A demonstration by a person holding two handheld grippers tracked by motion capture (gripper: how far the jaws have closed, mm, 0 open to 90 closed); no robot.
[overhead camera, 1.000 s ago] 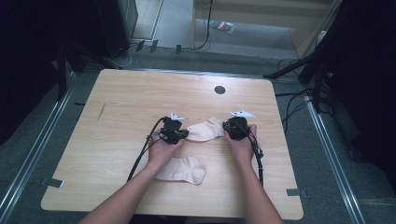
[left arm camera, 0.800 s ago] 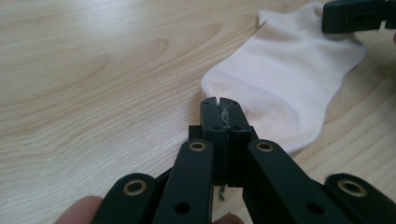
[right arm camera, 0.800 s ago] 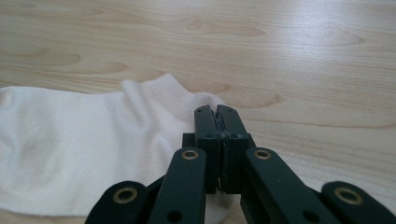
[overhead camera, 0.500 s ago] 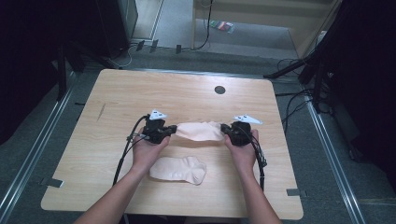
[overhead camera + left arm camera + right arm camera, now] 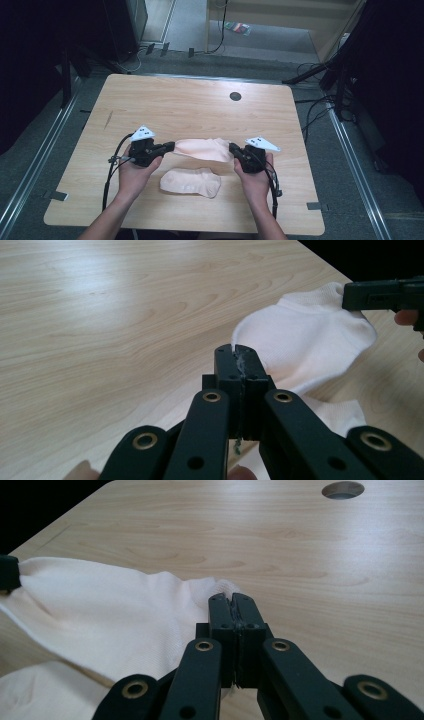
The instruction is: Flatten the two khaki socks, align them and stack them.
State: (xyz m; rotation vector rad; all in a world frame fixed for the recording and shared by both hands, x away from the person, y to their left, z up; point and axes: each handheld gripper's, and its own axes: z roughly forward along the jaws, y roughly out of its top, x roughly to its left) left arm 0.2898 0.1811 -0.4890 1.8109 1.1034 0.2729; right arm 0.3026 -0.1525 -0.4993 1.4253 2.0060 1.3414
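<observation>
Left gripper [image 5: 169, 146] and right gripper [image 5: 233, 148] both clamped on ends of upper sock [image 5: 202, 148], stretched above table [image 5: 190, 100], just behind second sock [image 5: 191, 181]. Step: pairing, likely. Next: lower aligned onto second sock.

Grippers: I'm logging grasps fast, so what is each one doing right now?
Left gripper: fingers closed on one end of the stretched sock.
Right gripper: fingers closed on that sock's other end, above the second sock lying on the table.

Both socks, the stretched sock [image 5: 202, 149] and the lying sock [image 5: 191, 181], are plain pale cream; the table [image 5: 200, 105] is light woodgrain.
</observation>
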